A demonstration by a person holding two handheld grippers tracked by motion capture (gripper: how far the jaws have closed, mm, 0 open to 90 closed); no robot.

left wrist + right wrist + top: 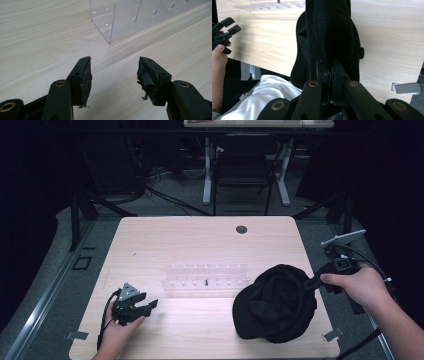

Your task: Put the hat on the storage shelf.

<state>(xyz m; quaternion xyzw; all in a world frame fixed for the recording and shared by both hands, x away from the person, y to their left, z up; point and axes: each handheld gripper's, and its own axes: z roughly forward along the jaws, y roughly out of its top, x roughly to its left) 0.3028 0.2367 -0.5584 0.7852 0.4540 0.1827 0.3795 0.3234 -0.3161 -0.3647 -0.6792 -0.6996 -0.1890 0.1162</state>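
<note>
the right gripper (pixel 311 282) is pinching the black cap (pixel 276 303) with closed fingers at the surface's near right; the left gripper (pixel 147 306) is resting near left, fingers open and empty.

One black cap (pixel 275 302), one clear rack (pixel 206 276), two grippers (pixel 150 305) (pixel 306 284)

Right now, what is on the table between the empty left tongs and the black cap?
Nothing: in the high view, only bare pale wooden table lies between the open left tongs and the black fabric cap. The clear plastic rack sits farther back.
</note>
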